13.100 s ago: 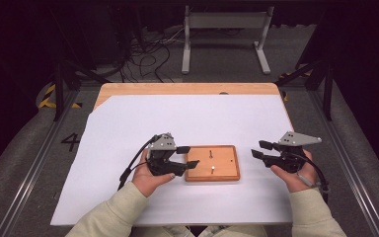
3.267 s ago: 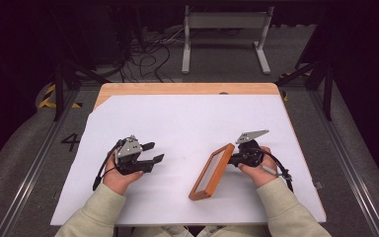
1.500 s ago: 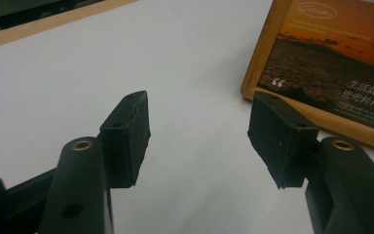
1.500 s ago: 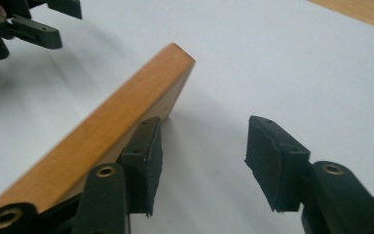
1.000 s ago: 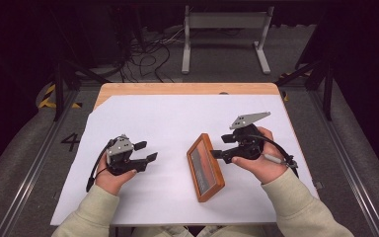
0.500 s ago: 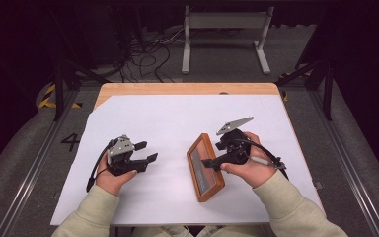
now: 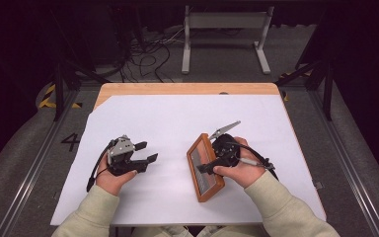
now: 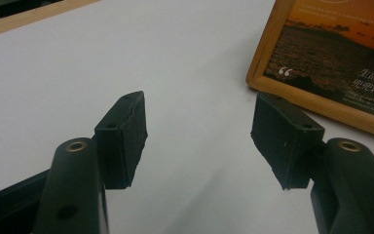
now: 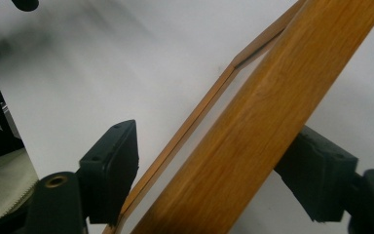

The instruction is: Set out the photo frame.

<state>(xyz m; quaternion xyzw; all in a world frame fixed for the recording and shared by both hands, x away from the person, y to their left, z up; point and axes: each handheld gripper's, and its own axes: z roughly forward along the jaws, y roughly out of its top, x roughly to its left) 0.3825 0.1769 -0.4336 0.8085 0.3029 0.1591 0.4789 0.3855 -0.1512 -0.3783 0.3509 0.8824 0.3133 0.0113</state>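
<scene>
High view: wooden picture frame (image 7: 206,168) lies on the white sheet (image 7: 187,123) covering the table (image 7: 177,89), toward the near edge, long axis running away from the person, picture side up. Right gripper (image 7: 203,168) sits at the frame's right long edge, approx mid-length; right hand (image 7: 239,165) just right of frame. Jaws straddle that edge. Left gripper (image 7: 145,153) well left of frame, apart from it, resting low over the sheet in the left hand (image 7: 113,175); jaws spread, nothing between.

Left gripper view: both pads wide apart w/ bare sheet (image 8: 126,63) between them. Frame (image 8: 321,107) off to the upper right, just beyond the right-hand pad; a sunset picture w/ white text under the glass. No contact that I can make out.

Right gripper view: frame (image 9: 272,107) runs diagonally between the jaws, one edge lifted so it stands tilted on the sheet (image 9: 102,58). Jaws have just been closing, frame between them. Left-hand pad clear of the frame by a narrow gap; right-hand pad is behind the wood, contact there can't be told. So not a firm grip, jaws fairly wide around the frame's edge.
</scene>
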